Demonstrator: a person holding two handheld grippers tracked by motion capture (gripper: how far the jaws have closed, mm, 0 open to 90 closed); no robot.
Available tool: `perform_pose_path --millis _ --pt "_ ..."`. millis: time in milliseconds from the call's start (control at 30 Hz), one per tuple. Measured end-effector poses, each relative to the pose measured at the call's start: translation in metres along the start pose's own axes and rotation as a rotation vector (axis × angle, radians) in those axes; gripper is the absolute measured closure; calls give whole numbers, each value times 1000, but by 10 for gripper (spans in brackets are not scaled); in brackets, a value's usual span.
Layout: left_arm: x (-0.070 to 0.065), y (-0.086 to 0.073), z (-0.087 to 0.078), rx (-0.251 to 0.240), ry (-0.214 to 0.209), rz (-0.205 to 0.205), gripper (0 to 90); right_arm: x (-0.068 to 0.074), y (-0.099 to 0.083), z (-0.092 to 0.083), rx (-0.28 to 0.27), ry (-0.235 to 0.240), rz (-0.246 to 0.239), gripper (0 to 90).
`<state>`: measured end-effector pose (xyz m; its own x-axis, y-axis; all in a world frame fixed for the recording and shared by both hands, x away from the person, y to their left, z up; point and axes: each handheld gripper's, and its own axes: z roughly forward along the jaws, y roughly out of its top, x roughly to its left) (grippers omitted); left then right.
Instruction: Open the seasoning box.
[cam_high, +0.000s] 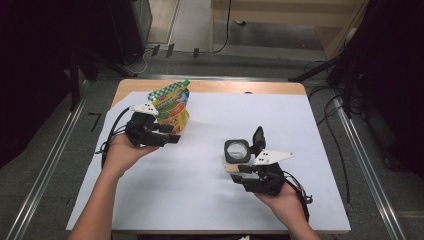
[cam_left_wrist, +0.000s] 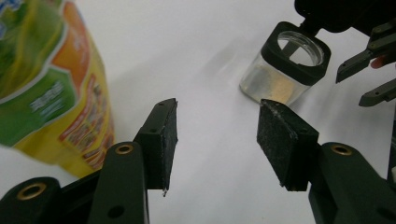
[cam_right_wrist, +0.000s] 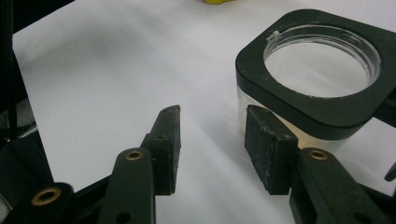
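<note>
On the white surface (cam_high: 200, 165) a person works with a claw in each hand. The left claw (cam_high: 172, 135) sits at the left side, just beside a colourful snack pouch (cam_high: 171, 105) that stands upright near the far edge. In the left gripper view its two black pads stand apart with only bare white sheet between them; the pouch (cam_left_wrist: 51, 88) lies to the outside of one pad, and whether it touches that pad cannot be told.

The right claw (cam_high: 239, 167) rests near the middle right, next to a small clear jar (cam_high: 237, 150) with a square black collar and an open round mouth. A black flap (cam_high: 258, 137) stands up at the jar's far side. In the right gripper view the jaws are moderately parted and hold nothing: one pad is close against the jar's (cam_right_wrist: 313, 88) clear wall, below the collar, while the other stands over bare sheet. The jar stands upright on the surface, well apart from the pouch.
</note>
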<state>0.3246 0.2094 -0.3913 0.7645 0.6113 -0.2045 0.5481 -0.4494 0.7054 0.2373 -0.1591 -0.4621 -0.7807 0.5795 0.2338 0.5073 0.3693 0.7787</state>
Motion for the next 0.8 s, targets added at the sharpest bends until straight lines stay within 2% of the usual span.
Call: perform_pose_path --millis 367,400,567,700,800 --pt "20 -11 -20 -12 53 -57 484 2 1 6 11 12 -13 571" --pt "22 -12 -21 -10 73 -66 484 2 1 6 15 12 -14 571" --pt "37 -15 -24 -17 111 -100 484 3 1 8 18 13 -15 571" --pt "50 -10 -20 -31 145 -113 463 4 1 9 25 15 -14 572" --pt "58 -6 -16 -61 125 -132 457 4 1 10 27 14 -16 571"
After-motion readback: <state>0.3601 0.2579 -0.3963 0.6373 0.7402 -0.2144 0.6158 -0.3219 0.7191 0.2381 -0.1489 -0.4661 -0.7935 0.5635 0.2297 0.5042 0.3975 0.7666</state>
